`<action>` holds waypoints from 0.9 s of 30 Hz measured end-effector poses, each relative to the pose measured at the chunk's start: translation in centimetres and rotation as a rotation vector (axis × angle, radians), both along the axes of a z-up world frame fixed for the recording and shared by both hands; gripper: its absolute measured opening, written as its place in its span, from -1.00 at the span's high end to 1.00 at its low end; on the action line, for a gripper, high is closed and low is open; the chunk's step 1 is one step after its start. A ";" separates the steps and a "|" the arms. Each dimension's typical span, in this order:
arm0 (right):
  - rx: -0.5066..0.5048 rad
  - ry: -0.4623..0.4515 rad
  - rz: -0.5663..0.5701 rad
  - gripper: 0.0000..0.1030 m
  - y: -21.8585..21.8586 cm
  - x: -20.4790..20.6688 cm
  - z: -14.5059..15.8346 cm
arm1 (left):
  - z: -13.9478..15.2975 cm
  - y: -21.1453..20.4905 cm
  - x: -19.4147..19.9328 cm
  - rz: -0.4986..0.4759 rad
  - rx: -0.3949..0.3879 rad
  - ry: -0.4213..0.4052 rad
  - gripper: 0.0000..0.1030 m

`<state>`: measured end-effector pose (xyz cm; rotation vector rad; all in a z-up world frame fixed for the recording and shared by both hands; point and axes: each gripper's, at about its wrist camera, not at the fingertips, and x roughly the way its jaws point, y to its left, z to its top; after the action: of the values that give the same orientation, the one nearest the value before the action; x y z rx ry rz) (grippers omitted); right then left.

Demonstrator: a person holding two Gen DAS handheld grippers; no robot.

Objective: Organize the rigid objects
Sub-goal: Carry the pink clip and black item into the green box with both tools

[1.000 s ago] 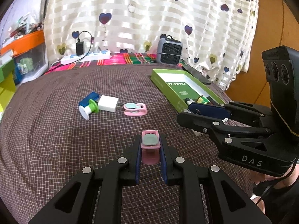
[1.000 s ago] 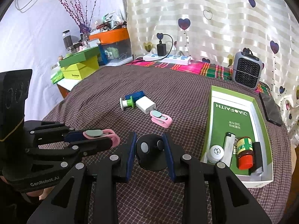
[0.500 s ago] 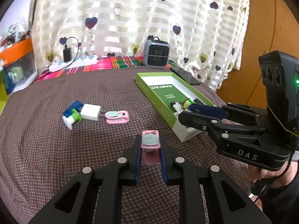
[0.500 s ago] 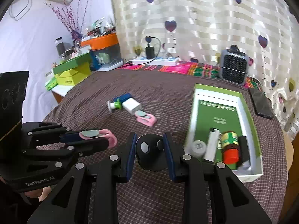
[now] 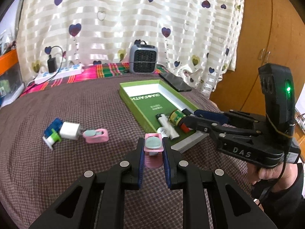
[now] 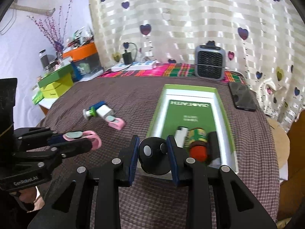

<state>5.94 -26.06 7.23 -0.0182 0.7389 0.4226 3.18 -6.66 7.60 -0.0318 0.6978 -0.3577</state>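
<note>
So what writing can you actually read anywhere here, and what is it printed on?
"DAS": on the side of the right hand-held gripper.
"GenRobot.AI": on the side of the left hand-held gripper.
"JIAOFAITH", seen upside down: on the green card inside the green box.
Smaller lines under that name: too blurred to read.
Yellow-green label on the small bottle: blurred, unreadable.

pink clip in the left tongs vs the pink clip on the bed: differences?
The held pink clip is off the cloth, clamped between the left tongs; the loose pink clip lies flat on the checked cloth. The held one touches nothing else; the loose one sits against a white charger. Both are pink with a grey-green round pad.
</note>
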 end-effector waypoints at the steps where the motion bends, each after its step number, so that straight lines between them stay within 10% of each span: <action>1: -0.003 0.001 -0.008 0.41 -0.3 0.2 -0.1 | 0.1 -0.3 0.3 -0.007 -0.001 -0.002 0.67; 27: -0.094 0.042 -0.058 0.31 -2.2 2.9 -3.7 | -3.4 -5.1 7.6 -0.083 -0.008 0.048 0.67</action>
<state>8.87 -28.26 3.52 -0.0761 0.7985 0.3336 10.73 -11.71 4.18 -0.0190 0.7468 -0.4406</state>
